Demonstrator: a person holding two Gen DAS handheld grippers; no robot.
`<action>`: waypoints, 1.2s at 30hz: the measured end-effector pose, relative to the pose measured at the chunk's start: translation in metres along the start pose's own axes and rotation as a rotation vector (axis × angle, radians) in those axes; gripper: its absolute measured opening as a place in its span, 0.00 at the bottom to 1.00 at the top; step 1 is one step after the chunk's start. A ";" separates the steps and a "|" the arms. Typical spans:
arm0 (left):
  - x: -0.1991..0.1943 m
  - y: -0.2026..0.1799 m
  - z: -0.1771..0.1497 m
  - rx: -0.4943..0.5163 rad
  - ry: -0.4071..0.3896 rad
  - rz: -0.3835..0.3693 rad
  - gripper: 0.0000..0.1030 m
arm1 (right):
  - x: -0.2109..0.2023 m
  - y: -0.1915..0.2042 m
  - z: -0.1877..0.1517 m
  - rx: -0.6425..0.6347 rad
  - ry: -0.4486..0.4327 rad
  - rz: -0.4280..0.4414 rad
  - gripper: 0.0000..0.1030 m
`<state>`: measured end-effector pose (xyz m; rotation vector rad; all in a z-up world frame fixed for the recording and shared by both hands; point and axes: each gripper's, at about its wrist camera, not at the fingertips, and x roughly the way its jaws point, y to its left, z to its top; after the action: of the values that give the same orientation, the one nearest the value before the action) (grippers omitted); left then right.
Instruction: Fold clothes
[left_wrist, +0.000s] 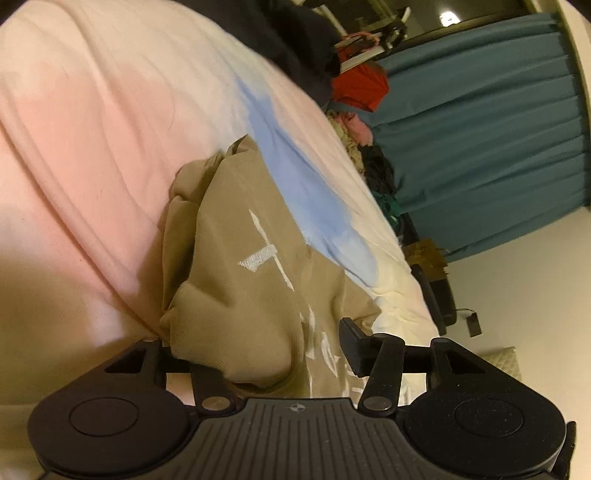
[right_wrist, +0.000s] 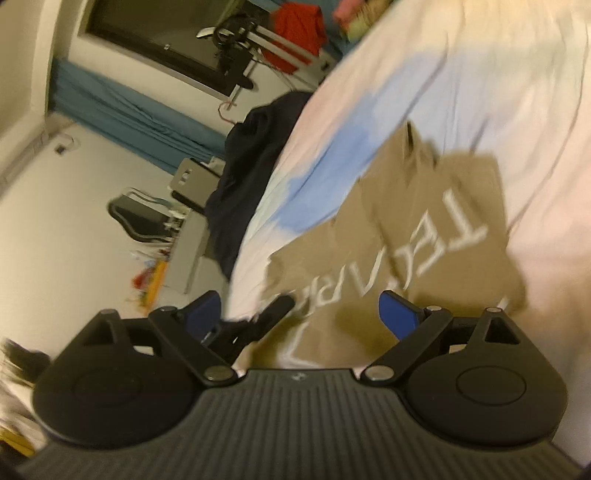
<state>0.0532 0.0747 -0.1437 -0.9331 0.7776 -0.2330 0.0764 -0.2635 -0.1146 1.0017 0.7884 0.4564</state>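
A tan garment (left_wrist: 251, 266) with white lettering lies rumpled on the pink, white and blue bed sheet (left_wrist: 92, 147). My left gripper (left_wrist: 264, 354) is low over its near end. The jaws stand wide apart, with a bulge of tan cloth between them that covers the left finger; the black right finger (left_wrist: 352, 347) shows bare. In the blurred right wrist view the tan garment (right_wrist: 443, 236) spreads ahead of and under my right gripper (right_wrist: 303, 315), which is open with blue pads (right_wrist: 400, 317) and nothing held. A black finger (right_wrist: 269, 314), probably of the left gripper, pokes in at the cloth's edge.
A dark garment (right_wrist: 240, 166) hangs over the far edge of the bed sheet (right_wrist: 517, 74). Beyond it are a red garment (left_wrist: 362, 88) on a rack, a teal curtain (left_wrist: 480, 147), a pile of clothes (left_wrist: 376, 166), a chair (right_wrist: 140, 218) and the pale floor.
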 end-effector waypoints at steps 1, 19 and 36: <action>0.003 0.000 0.001 0.006 -0.001 0.008 0.40 | 0.003 -0.005 -0.001 0.047 0.016 0.023 0.92; 0.008 0.022 0.011 -0.153 -0.041 -0.181 0.20 | 0.037 -0.058 -0.034 0.397 -0.073 0.085 0.92; 0.014 0.026 0.019 -0.193 -0.042 -0.194 0.20 | 0.023 -0.067 -0.023 0.314 -0.263 -0.117 0.32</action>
<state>0.0720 0.0953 -0.1647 -1.1946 0.6789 -0.3104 0.0730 -0.2669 -0.1886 1.2693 0.6882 0.0956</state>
